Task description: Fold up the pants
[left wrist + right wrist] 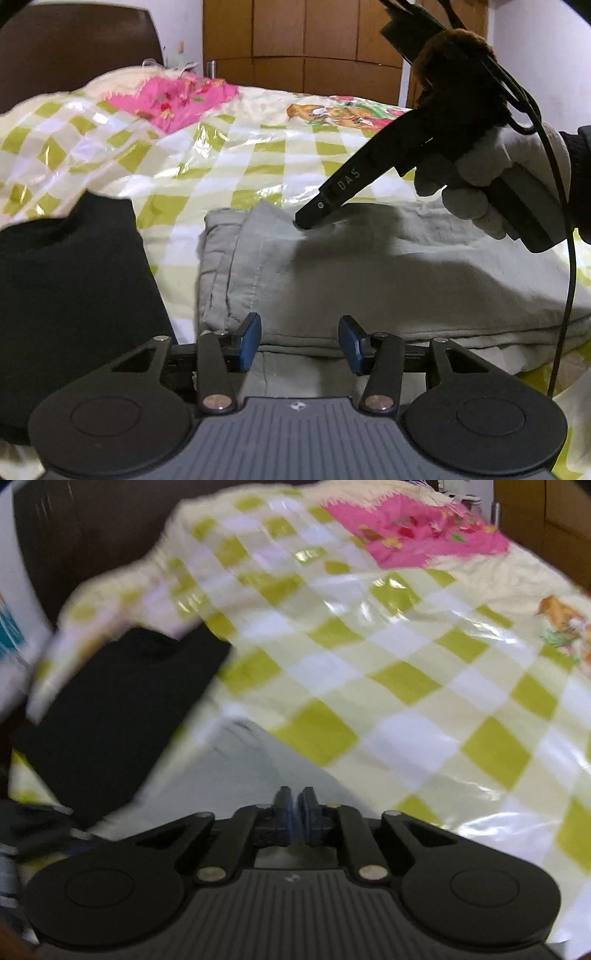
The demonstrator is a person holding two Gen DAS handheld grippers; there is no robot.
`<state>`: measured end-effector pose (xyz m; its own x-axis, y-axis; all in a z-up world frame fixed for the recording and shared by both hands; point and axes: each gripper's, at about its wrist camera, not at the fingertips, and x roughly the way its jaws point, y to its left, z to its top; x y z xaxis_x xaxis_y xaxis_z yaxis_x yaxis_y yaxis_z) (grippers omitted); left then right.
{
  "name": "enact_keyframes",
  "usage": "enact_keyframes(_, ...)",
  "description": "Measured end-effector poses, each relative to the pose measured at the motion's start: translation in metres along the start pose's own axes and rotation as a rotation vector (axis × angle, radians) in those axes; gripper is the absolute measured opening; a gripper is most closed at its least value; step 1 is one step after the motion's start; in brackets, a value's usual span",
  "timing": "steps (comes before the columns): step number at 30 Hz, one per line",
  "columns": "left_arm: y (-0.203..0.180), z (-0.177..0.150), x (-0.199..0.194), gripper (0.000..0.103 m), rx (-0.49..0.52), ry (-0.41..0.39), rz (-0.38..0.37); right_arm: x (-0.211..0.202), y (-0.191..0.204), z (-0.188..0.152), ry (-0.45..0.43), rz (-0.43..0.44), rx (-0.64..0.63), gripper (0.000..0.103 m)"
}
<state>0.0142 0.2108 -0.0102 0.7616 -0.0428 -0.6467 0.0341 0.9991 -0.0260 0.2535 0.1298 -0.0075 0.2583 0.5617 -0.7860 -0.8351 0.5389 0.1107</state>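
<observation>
The grey pants [388, 280] lie folded in layers on the bed, with the stacked edges at their left end. My left gripper [301, 341] is open, its blue pads on either side of the near edge of the pants. My right gripper [304, 221] shows in the left wrist view, held by a gloved hand, its tip on the far top layer of the pants. In the right wrist view my right gripper [295, 812] has its pads together on a thin bit of the grey pants [236, 771]. That view is blurred by motion.
A folded black garment [74, 291] lies left of the pants, also seen in the right wrist view [122, 716]. The bed has a yellow and white checked cover [236, 147] and a pink cloth [173, 99] at the back. A wooden wardrobe [303, 40] stands behind.
</observation>
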Motion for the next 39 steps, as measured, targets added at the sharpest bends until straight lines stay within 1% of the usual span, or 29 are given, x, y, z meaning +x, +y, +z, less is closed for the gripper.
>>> enact_keyframes(2, -0.003, 0.002, -0.007, 0.060, 0.019, -0.013, 0.007, -0.012, -0.003, -0.002, -0.035, -0.001, 0.026, 0.014)
enact_keyframes(4, -0.004, 0.004, -0.013, 0.060, 0.025, -0.029, 0.006, -0.035, -0.007, -0.007, -0.090, -0.012, 0.058, 0.026)
enact_keyframes(6, -0.007, 0.008, -0.018, 0.060, 0.030, -0.047, -0.002, -0.062, -0.015, -0.019, -0.127, -0.039, 0.089, 0.029)
enact_keyframes(8, -0.012, 0.012, -0.020, 0.060, 0.044, -0.074, -0.015, -0.086, -0.025, -0.036, -0.133, -0.083, 0.141, 0.029)
enact_keyframes(11, -0.025, 0.020, -0.014, 0.061, 0.072, -0.087, -0.055, -0.124, -0.046, -0.080, -0.105, -0.155, 0.266, 0.029)
enact_keyframes(13, -0.038, 0.025, -0.005, 0.061, 0.099, -0.087, -0.087, -0.150, -0.059, -0.116, -0.080, -0.215, 0.362, 0.032)
enact_keyframes(15, -0.052, 0.029, 0.006, 0.061, 0.129, -0.077, -0.114, -0.171, -0.069, -0.150, -0.060, -0.271, 0.455, 0.036)
enact_keyframes(17, -0.065, 0.029, 0.019, 0.061, 0.171, -0.053, -0.123, -0.186, -0.080, -0.183, -0.047, -0.300, 0.562, 0.038)
enact_keyframes(18, -0.072, 0.027, 0.029, 0.061, 0.198, -0.010, -0.129, -0.191, -0.087, -0.200, -0.039, -0.291, 0.632, 0.038)
enact_keyframes(19, -0.079, 0.025, 0.041, 0.061, 0.223, 0.050, -0.126, -0.193, -0.092, -0.213, -0.033, -0.281, 0.685, 0.038)
enact_keyframes(20, -0.084, 0.022, 0.045, 0.061, 0.241, 0.067, -0.113, -0.194, -0.097, -0.224, -0.031, -0.267, 0.736, 0.039)
enact_keyframes(21, -0.088, 0.021, 0.045, 0.061, 0.260, 0.066, -0.100, -0.193, -0.102, -0.235, -0.035, -0.246, 0.784, 0.039)
enact_keyframes(23, -0.091, 0.023, 0.041, 0.061, 0.273, 0.063, -0.099, -0.190, -0.111, -0.249, -0.063, -0.200, 0.854, 0.040)
enact_keyframes(26, -0.093, 0.026, 0.039, 0.061, 0.267, 0.083, -0.094, -0.187, -0.122, -0.257, -0.122, -0.097, 0.932, 0.042)
enact_keyframes(28, -0.096, 0.026, 0.039, 0.061, 0.286, 0.087, -0.082, -0.187, -0.124, -0.257, -0.153, -0.031, 0.947, 0.042)
enact_keyframes(30, -0.099, 0.024, 0.038, 0.061, 0.293, 0.089, -0.079, -0.183, -0.127, -0.257, -0.153, 0.040, 0.957, 0.044)
enact_keyframes(32, -0.099, 0.024, 0.038, 0.061, 0.293, 0.089, -0.077, -0.176, -0.129, -0.259, -0.135, 0.051, 0.967, 0.045)
enact_keyframes(34, -0.099, 0.025, 0.038, 0.061, 0.293, 0.088, -0.077, -0.172, -0.130, -0.258, -0.140, 0.067, 0.974, 0.046)
enact_keyframes(36, -0.100, 0.026, 0.037, 0.061, 0.299, 0.085, -0.081, -0.171, -0.129, -0.258, -0.158, 0.124, 0.995, 0.046)
enact_keyframes(38, -0.101, 0.027, 0.036, 0.061, 0.307, 0.081, -0.087, -0.169, -0.128, -0.258, -0.172, 0.167, 0.995, 0.041)
enact_keyframes(39, -0.101, 0.027, 0.036, 0.061, 0.311, 0.079, -0.090, -0.168, -0.127, -0.257, -0.176, 0.184, 0.994, 0.033)
